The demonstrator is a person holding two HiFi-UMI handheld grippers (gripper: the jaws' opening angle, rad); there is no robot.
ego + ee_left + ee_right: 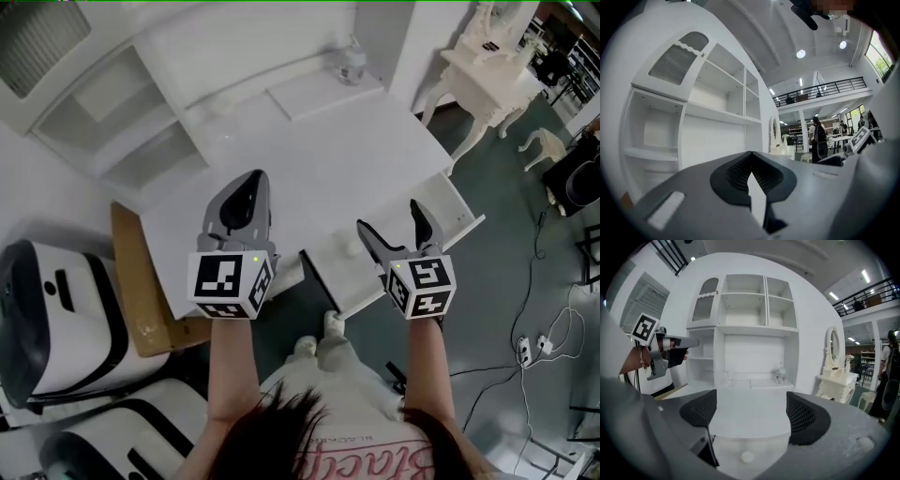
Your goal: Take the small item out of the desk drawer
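The white desk [319, 159] has its drawer [454, 204] pulled out at the front right. In the right gripper view a small round white item [746, 456] lies on the drawer floor [773, 451], just below the desk's front edge. My right gripper [387, 217] hovers open over the drawer, and the item sits low between its black pads [802, 418] without touching them. To the left, my left gripper [249, 178] is shut with nothing in it and is held above the desktop. It also shows at the left of the right gripper view as the left gripper [670, 352].
A white shelf unit [745, 324] rises behind the desk, with a small glass piece [352, 66] at its foot. A white vanity table [487, 66] stands to the right. Cardboard [141, 291] and white-and-black machines [56, 319] are at the left. Cables [544, 337] lie on the floor.
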